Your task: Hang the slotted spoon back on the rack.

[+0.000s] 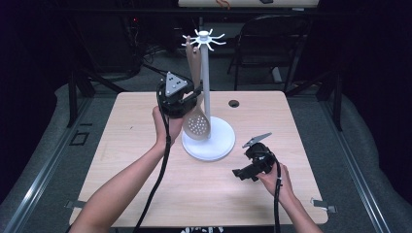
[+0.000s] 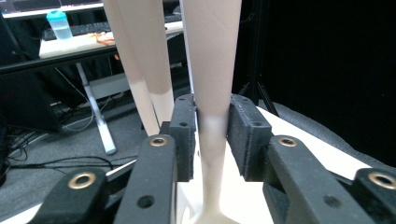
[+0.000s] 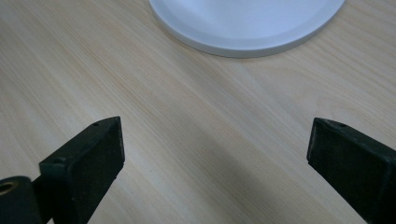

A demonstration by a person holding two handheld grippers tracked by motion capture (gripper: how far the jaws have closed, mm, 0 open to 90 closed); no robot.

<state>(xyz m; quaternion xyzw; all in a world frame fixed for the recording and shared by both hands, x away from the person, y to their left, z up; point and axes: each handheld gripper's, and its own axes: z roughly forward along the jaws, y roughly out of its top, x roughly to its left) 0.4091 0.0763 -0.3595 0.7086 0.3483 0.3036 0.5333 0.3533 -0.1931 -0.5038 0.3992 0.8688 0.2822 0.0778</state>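
hanging step in hand: left tool [image 2: 212, 140] has its pads against the handle of the beige slotted wooden spoon [image 1: 196, 121], which hangs from the white hook stand [image 1: 206, 73]. right tool [image 3: 215, 154] rests apart above the tabletop [image 1: 145, 160]. next move, by judgement: release, withdraw clear.

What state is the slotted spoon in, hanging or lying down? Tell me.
Hanging upright: the slotted spoon dangles from the white stand, bowl down, its handle between the left tongs.
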